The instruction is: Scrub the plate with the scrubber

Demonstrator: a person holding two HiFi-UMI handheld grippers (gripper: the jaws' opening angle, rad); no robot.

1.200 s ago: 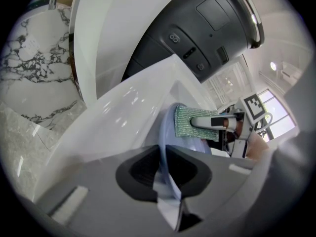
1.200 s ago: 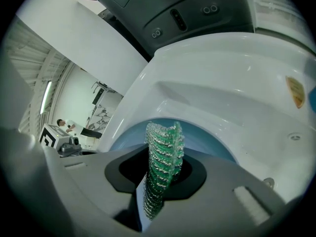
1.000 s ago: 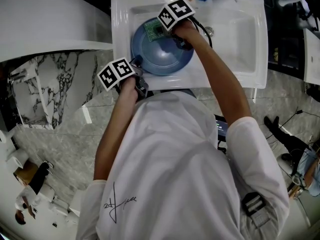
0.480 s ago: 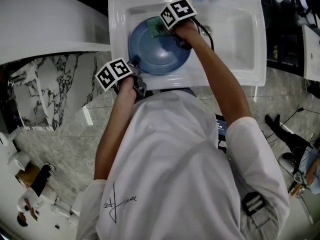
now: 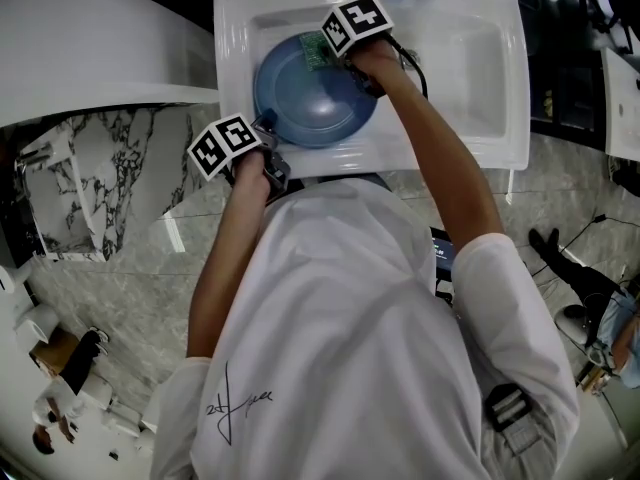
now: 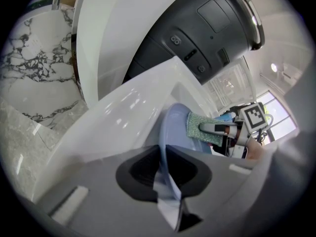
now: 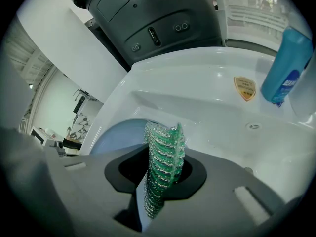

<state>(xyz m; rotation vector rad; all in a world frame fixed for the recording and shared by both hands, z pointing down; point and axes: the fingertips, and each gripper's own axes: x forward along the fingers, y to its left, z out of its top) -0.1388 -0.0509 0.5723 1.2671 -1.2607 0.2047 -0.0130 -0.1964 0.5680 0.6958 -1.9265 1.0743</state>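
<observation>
A blue plate stands tilted in the white sink. My left gripper is shut on the plate's near rim; in the left gripper view the rim runs on edge between the jaws. My right gripper is shut on a green scrubber, which lies against the far part of the plate's face. The left gripper view shows the scrubber flat on the plate. In the right gripper view the scrubber stands pinched between the jaws above the plate.
A blue bottle stands on the sink's back ledge, next to a gold sticker. A dark grey appliance rises behind the sink. A white curved fixture sits to the left, with marble floor around.
My right gripper has slid the scrubber a little to the right across the plate's far part. The left gripper has kept its grip on the rim without moving.
</observation>
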